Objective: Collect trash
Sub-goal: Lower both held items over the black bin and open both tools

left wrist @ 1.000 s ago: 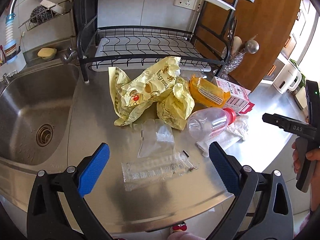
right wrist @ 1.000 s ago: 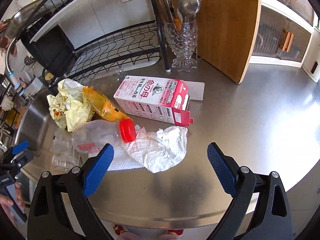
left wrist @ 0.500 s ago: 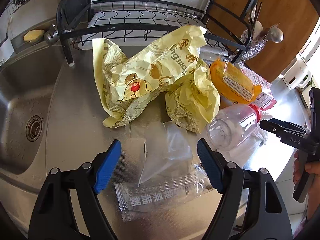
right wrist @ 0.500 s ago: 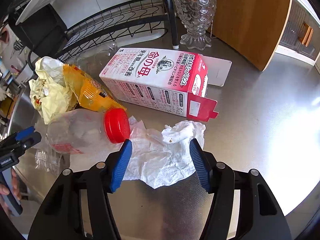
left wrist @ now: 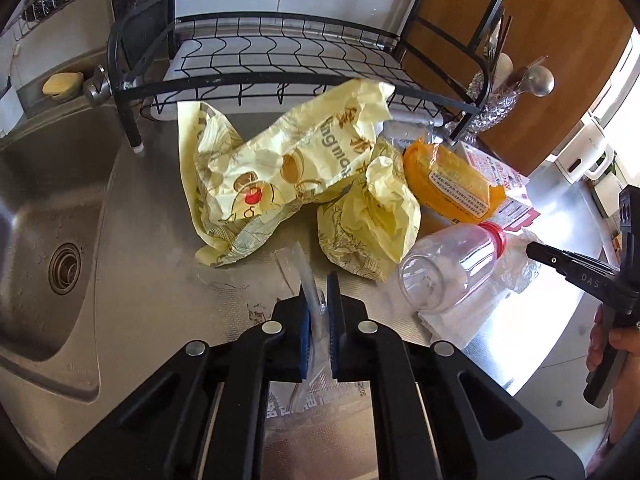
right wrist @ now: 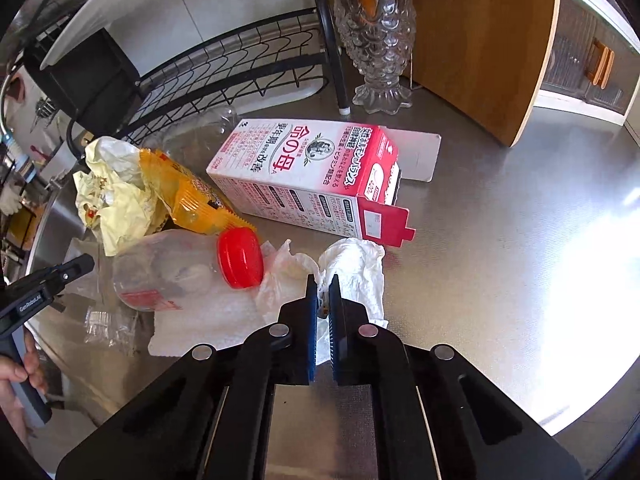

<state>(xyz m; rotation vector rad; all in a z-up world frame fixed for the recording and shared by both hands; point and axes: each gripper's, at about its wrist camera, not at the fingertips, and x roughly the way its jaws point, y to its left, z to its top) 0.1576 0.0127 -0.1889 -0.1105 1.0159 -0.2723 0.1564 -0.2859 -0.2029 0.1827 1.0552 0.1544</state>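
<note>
Trash lies on a steel counter [right wrist: 500, 240]. My left gripper [left wrist: 318, 284] is shut on a clear plastic bag [left wrist: 312, 304], with a clear printed wrapper [left wrist: 320, 400] under it. My right gripper [right wrist: 323, 284] is shut on a crumpled white tissue [right wrist: 356, 268]. Beyond lie yellow wrappers [left wrist: 288, 168], an orange packet [left wrist: 452, 180], a clear bottle [left wrist: 448, 268] with a red cap [right wrist: 240, 258], and a pink-and-white carton [right wrist: 312, 168]. The right gripper also shows at the right of the left wrist view [left wrist: 536, 250].
A sink [left wrist: 48, 208] is at the left. A black dish rack [left wrist: 280, 64] stands behind the trash. A glass utensil holder [right wrist: 380, 48] and a wooden board [right wrist: 480, 40] stand at the back right. A white textured sheet [right wrist: 208, 320] lies under the bottle.
Both grippers moved forward and down and closed: the left on the clear plastic bag, the right on the white tissue.
</note>
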